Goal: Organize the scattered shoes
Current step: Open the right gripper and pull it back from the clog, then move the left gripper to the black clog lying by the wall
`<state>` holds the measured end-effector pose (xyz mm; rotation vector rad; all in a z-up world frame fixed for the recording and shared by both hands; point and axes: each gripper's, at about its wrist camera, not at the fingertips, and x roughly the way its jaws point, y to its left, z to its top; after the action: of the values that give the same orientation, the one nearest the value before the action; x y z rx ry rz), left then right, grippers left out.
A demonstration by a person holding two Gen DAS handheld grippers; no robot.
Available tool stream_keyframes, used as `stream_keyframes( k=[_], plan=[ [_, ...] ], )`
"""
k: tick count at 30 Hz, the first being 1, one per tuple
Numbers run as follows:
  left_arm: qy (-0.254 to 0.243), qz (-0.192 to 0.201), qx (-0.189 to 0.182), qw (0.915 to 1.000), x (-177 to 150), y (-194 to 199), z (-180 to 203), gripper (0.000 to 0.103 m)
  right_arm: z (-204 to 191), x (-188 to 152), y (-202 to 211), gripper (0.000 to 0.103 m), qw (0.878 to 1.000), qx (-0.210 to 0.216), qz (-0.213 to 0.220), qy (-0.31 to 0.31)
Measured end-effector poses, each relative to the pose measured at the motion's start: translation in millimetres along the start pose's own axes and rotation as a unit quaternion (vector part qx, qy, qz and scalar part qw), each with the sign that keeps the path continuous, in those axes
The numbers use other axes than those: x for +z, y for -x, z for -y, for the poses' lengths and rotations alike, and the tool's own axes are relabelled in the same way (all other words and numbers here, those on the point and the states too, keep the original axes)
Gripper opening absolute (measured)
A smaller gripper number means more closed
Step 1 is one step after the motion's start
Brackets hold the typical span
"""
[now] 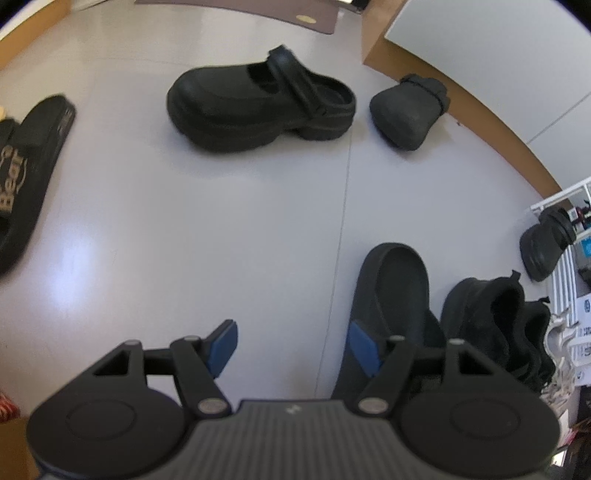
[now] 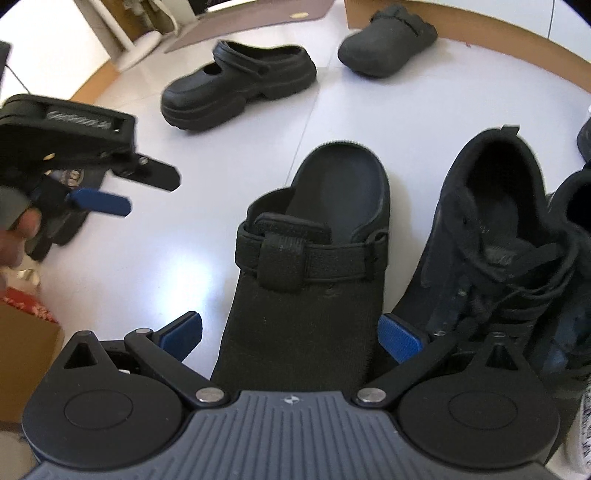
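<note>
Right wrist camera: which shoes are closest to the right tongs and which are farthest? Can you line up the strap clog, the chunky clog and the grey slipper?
1. Strap clog: nearest, its toe lies between the open right tongs.
2. Chunky clog: farther off, up and to the left on the floor.
3. Grey slipper: farthest, top right by the wooden edging.

A home entryway, by the look of it: black clogs (image 1: pixel 258 107), a slipper (image 1: pixel 26 177) and sneakers (image 2: pixel 491 236) scattered over a pale glossy floor (image 1: pixel 184 221), a brown doormat (image 1: pixel 258 14) at the far edge, a white shoe rack (image 1: pixel 569 258) at right
</note>
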<state>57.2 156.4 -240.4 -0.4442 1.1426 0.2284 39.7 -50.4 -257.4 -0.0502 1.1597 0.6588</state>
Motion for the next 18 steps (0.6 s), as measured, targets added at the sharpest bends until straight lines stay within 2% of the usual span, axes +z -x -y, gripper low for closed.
stream_keyframes(
  k=[7, 13, 18],
  plan=[
    [-0.067, 0.026, 0.008, 0.9973, 41, 10, 41, 0.073, 31, 5, 33, 0.103, 1.000, 0.003, 0.018, 0.011],
    [-0.088, 0.044, 0.005, 0.9951, 72, 12, 71, 0.077, 62, 7, 55, 0.103, 0.999, -0.001, 0.037, 0.004],
    [-0.101, 0.043, 0.018, 0.9938, 92, 1, 95, 0.077, 87, 8, 69, 0.103, 0.998, -0.009, 0.057, -0.016]
  ],
)
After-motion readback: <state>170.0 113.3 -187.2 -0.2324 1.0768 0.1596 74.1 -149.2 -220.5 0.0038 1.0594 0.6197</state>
